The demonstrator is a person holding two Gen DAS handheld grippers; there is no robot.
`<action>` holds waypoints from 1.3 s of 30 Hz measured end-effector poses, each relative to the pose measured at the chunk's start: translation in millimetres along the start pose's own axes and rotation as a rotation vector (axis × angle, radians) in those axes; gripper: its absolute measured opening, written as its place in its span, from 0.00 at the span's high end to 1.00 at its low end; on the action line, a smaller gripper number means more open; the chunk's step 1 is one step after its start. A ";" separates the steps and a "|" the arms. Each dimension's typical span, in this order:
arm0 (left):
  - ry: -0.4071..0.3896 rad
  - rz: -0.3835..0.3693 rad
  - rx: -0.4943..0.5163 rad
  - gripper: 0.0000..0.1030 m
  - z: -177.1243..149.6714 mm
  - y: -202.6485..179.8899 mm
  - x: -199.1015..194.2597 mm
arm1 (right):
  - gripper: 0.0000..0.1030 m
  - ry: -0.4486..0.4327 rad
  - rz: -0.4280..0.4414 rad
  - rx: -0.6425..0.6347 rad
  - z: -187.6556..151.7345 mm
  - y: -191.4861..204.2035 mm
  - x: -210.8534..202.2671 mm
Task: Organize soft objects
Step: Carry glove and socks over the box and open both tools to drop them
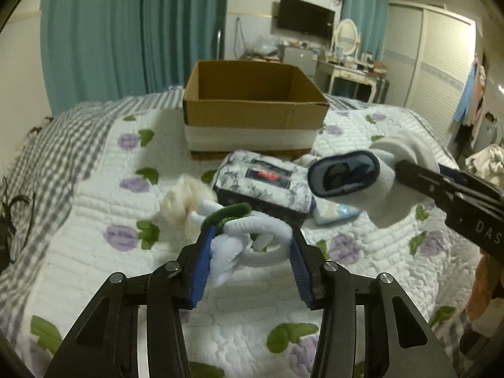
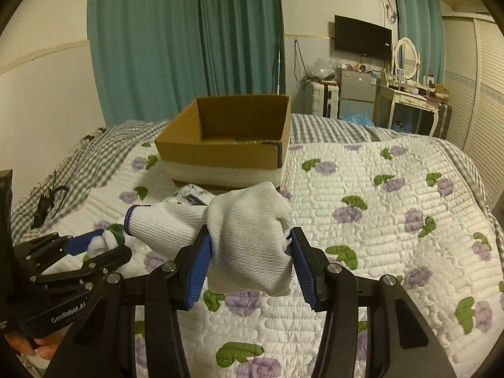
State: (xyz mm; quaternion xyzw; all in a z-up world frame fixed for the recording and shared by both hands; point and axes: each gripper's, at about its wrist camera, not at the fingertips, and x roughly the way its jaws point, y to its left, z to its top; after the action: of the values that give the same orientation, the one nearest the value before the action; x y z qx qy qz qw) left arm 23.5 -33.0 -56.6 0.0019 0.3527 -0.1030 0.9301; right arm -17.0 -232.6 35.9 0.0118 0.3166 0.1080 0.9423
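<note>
Over the quilt [image 1: 362,252] I carry two loads toward one cardboard box [image 1: 252,107]; my left gripper [image 1: 249,249] clamps a white fuzzy bundle [image 1: 252,242], my right gripper [image 2: 249,249] clamps one knit glove [image 2: 249,236]; I should clear the rim before releasing; one tissue pack [image 1: 267,182] remains.

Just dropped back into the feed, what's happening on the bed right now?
A person is tidying soft things with a gripper in each hand. The left gripper has its jaws closed on a white fuzzy bundle with a green loop. The right gripper grips a white knit glove with a dark cuff, lifted off the quilt. The cardboard box ahead looks empty as far as can be seen. A patterned pouch still lies on the bed.
</note>
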 end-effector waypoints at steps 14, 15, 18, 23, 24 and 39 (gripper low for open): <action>-0.134 -0.044 0.081 0.60 84.5 -3.7 -31.9 | 0.52 -0.104 0.015 -0.074 106.1 -0.8 1.5; -0.151 -0.034 0.104 0.60 96.2 -5.6 -31.8 | 0.52 -0.110 0.018 -0.079 116.5 -1.0 5.3; -0.200 -0.014 0.150 0.60 131.0 -7.2 -26.3 | 0.52 -0.128 0.018 -0.098 151.5 -0.9 27.0; -0.229 0.025 0.185 0.60 177.7 -1.9 12.1 | 0.52 -0.120 -0.013 -0.102 196.3 -4.0 88.1; -0.224 0.029 0.187 0.59 184.6 -0.8 23.3 | 0.52 -0.114 -0.012 -0.099 201.2 -4.5 100.2; -0.142 0.117 0.099 0.19 192.2 26.6 133.5 | 0.11 -0.103 -0.051 -0.013 191.3 -29.3 147.7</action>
State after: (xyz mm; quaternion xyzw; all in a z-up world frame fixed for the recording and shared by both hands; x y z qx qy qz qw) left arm 252.1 -47.1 -1.7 0.0610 0.2795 -0.0656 0.9560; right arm 218.1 -221.2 98.4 0.0031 0.2672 0.0853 0.9598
